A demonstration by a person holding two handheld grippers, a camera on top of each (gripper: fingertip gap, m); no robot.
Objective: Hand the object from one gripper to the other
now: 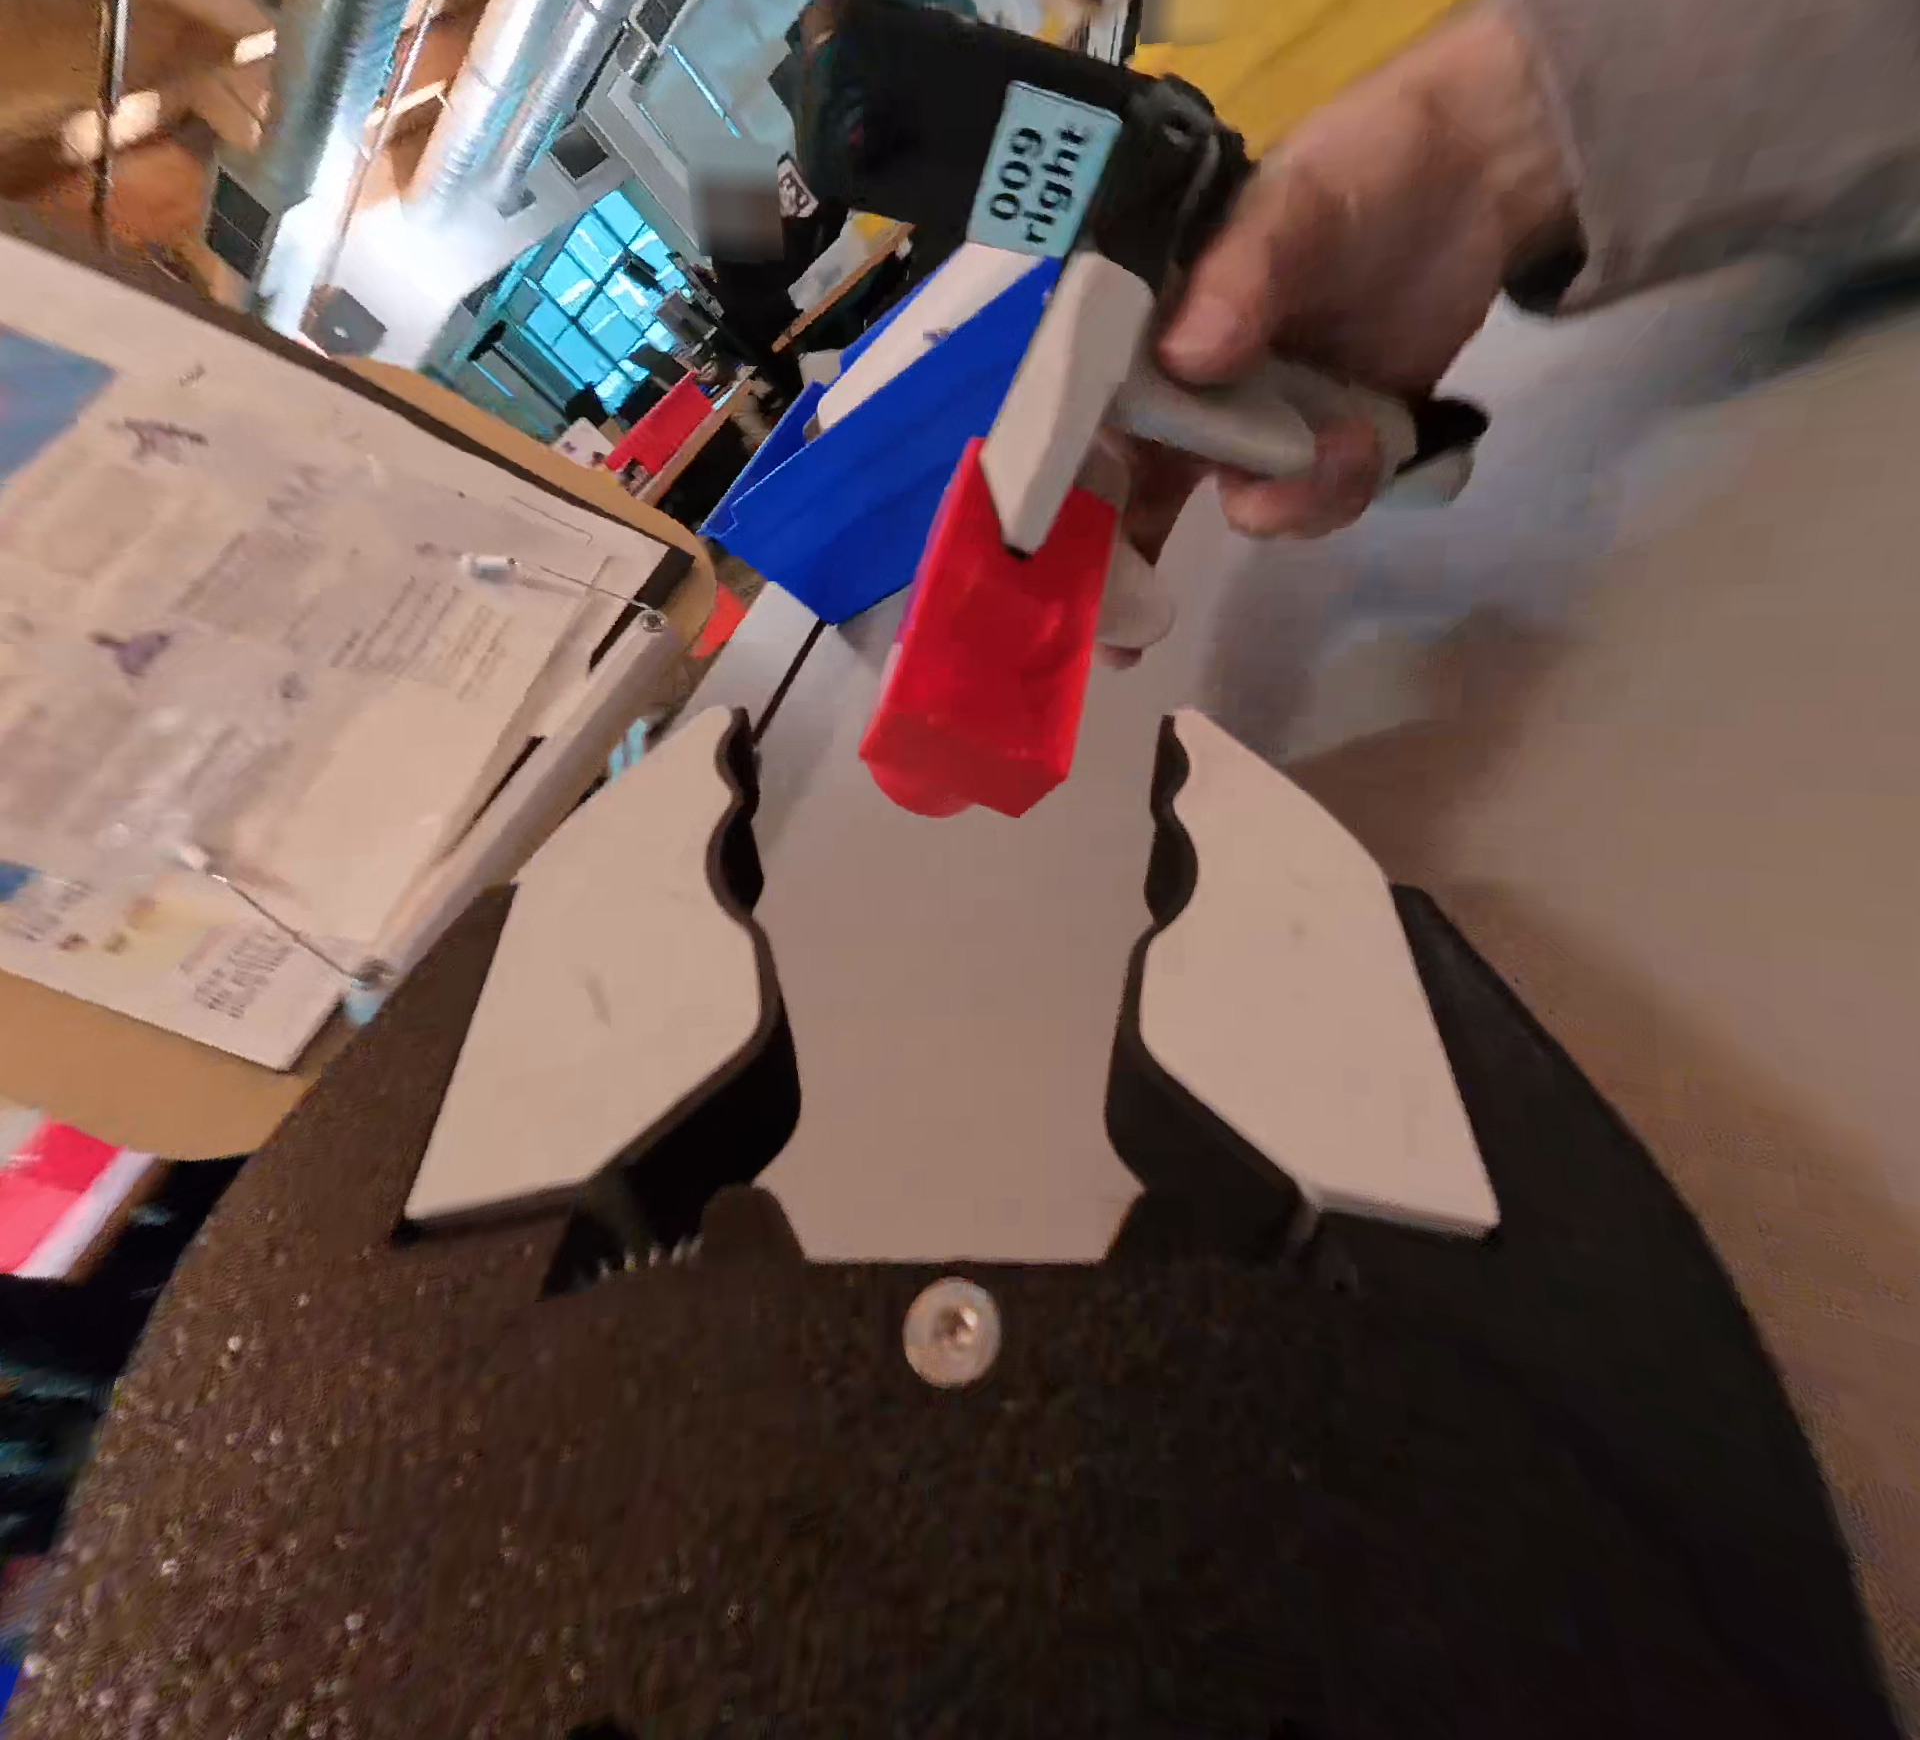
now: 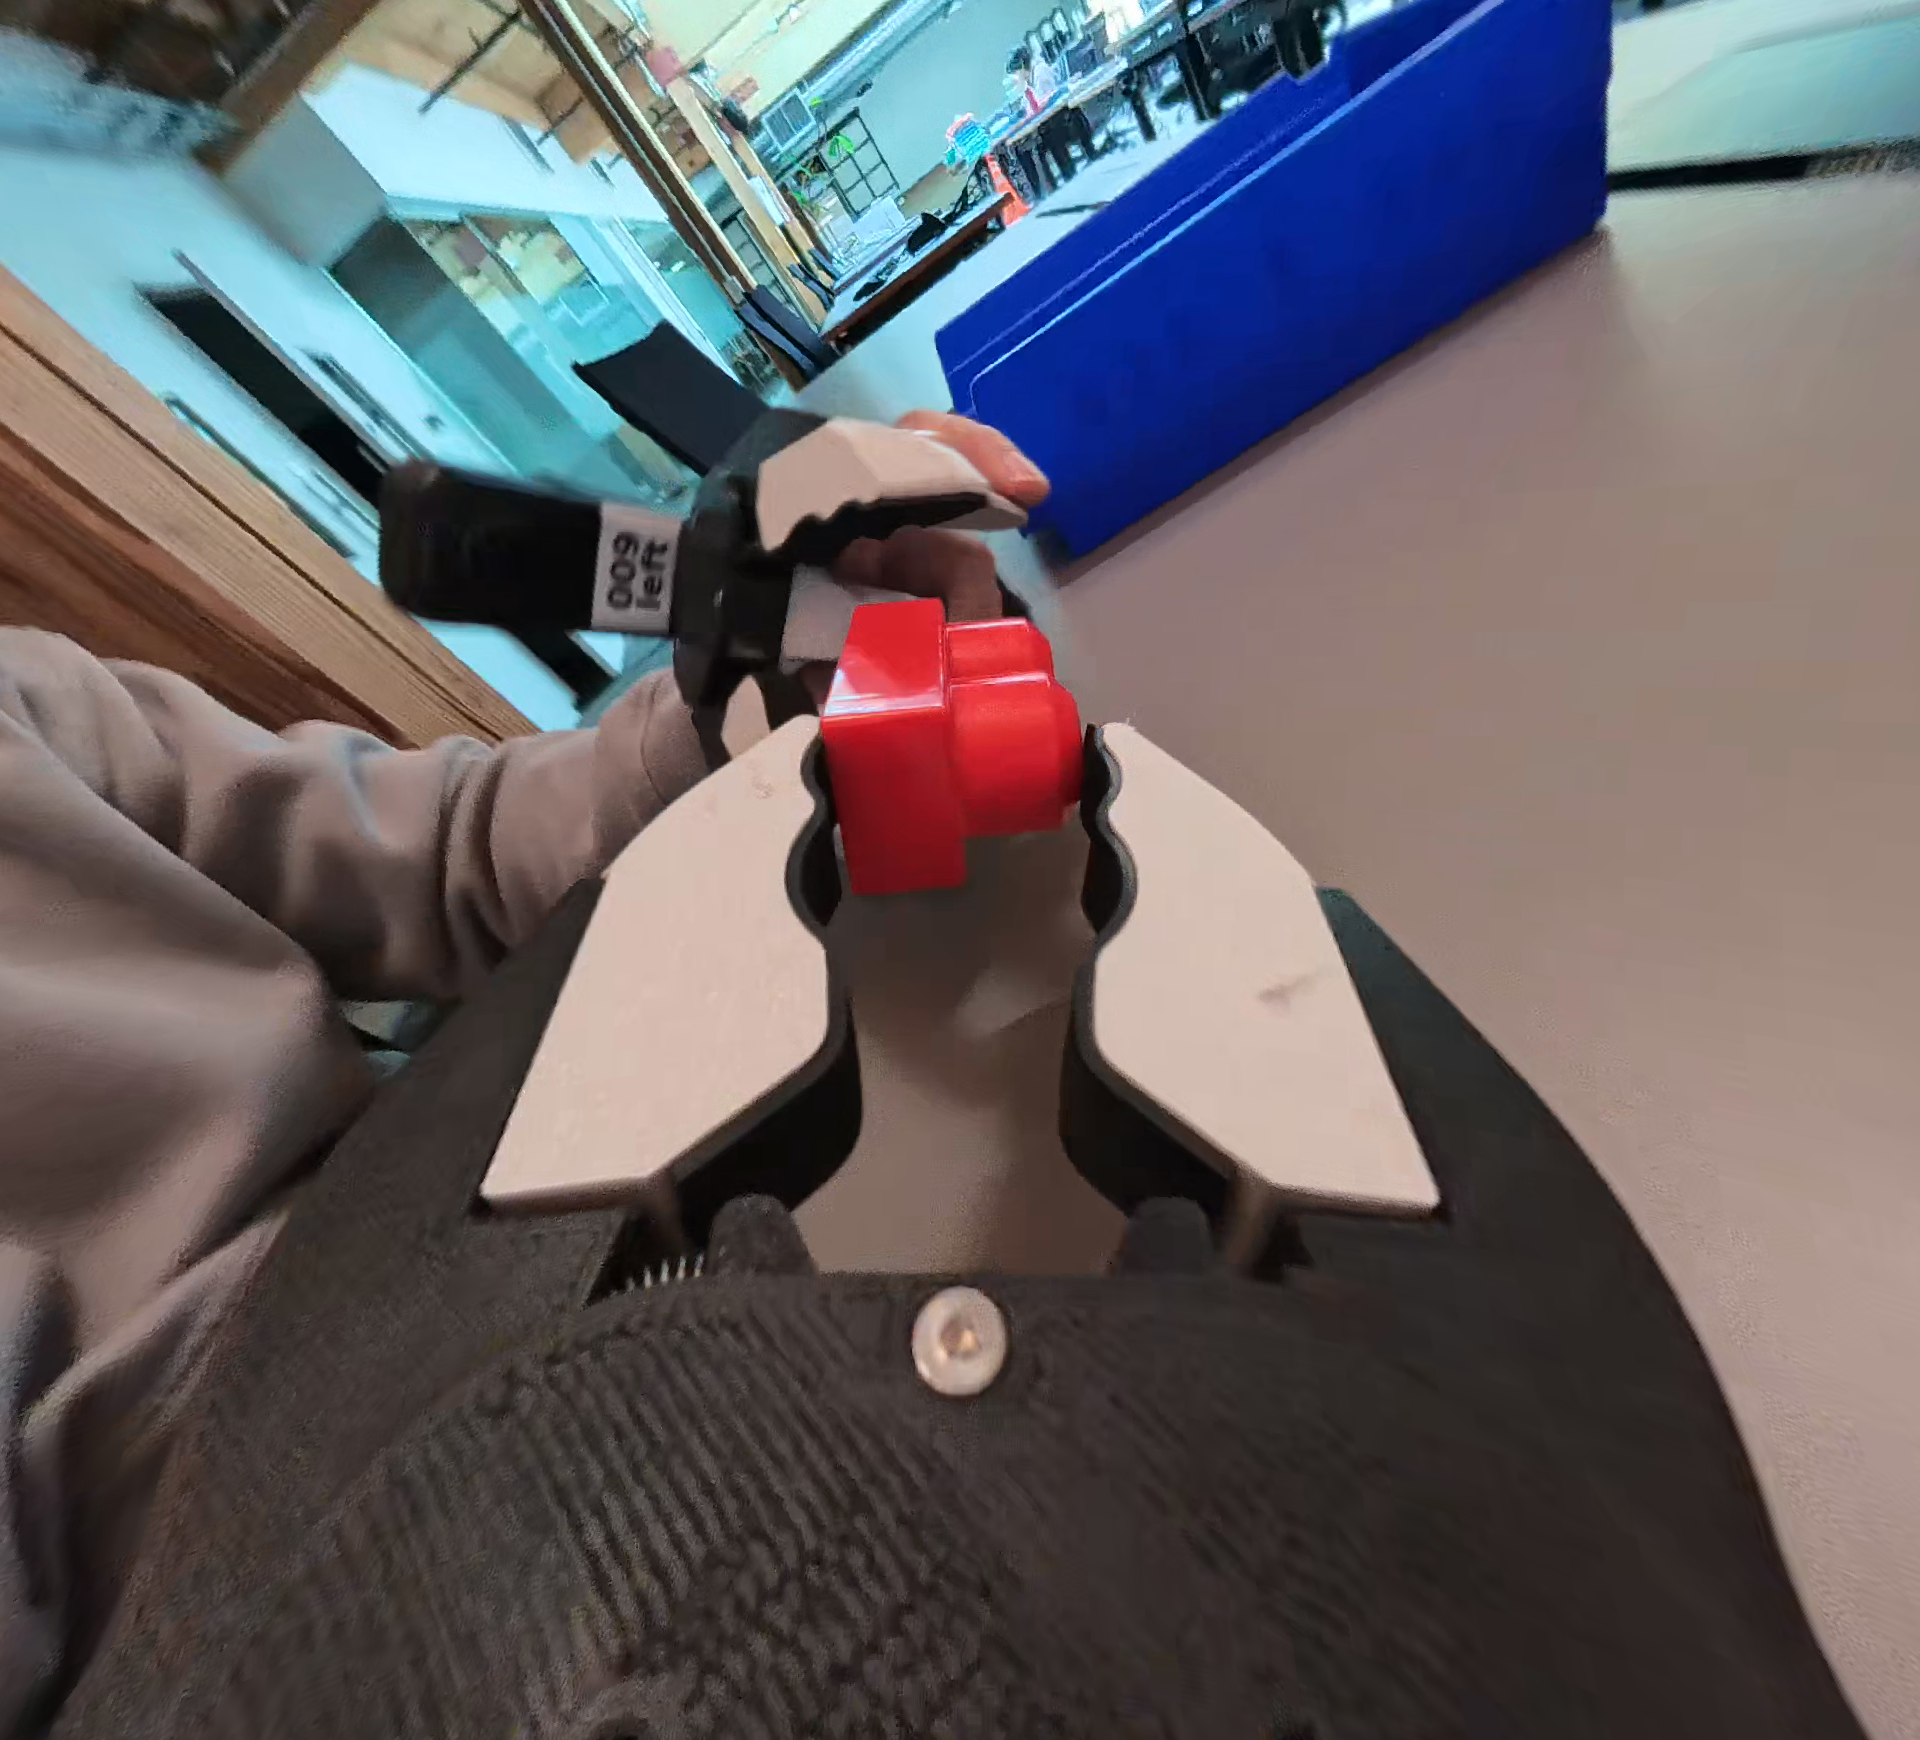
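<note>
Red plastic studded block (image 2: 940,745) clamped in right gripper (image 2: 951,755) at frame centre, left gripper (image 1: 956,755) w/ jaws apart, empty, blue plastic bin (image 2: 1299,267) upper right.

A pale grey table (image 2: 1558,651) is carrying a blue bin (image 2: 1299,256), which is sitting directly on it toward the far edge. In the left wrist view the bin (image 1: 862,485) is resting on the same table (image 1: 935,963).
</note>
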